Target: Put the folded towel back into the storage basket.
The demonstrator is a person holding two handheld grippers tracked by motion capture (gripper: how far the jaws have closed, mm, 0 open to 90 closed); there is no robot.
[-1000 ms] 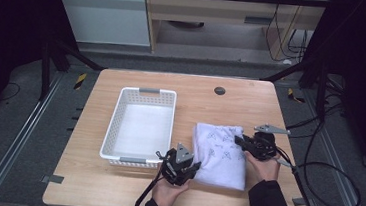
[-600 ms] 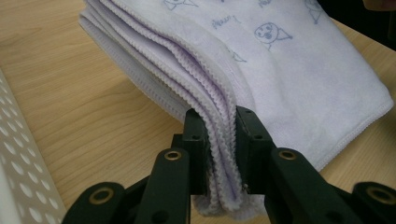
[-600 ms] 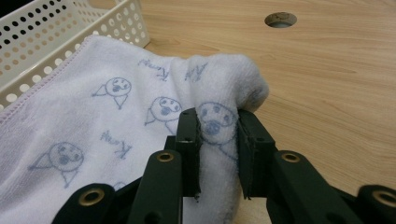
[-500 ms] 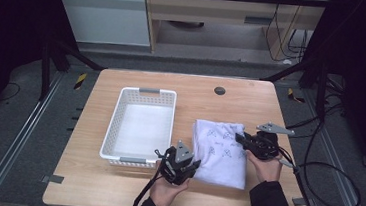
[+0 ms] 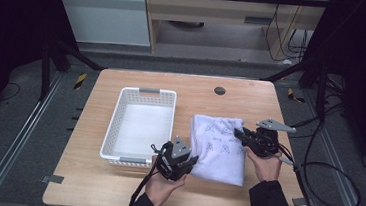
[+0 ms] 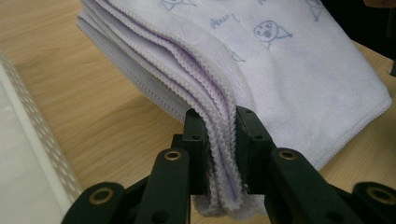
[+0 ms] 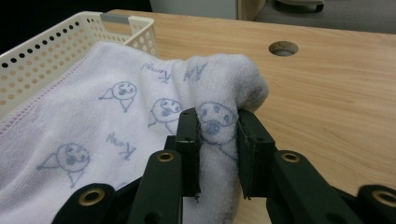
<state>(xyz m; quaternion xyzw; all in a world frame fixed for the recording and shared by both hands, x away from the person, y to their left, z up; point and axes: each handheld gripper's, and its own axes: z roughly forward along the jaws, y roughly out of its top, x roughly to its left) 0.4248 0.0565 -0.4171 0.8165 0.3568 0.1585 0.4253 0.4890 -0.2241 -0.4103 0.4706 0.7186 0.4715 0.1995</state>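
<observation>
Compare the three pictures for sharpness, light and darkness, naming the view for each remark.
High view: soft overall, dark at both sides, table evenly lit. Left gripper view: towel edge sharp near the left claw. Right gripper view: towel print crisp, basket and table hole slightly softer.

Towel (image 6: pixel 299 70) runs off the top edge in the left gripper view, & its pinched hem is partly buried between the jaws. Basket (image 7: pixel 56 51) cut off at left in the right gripper view. Towel print too blurry to read in the high view.

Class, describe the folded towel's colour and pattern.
Pale lilac towel with small blue cartoon faces; right gripper view.
</observation>
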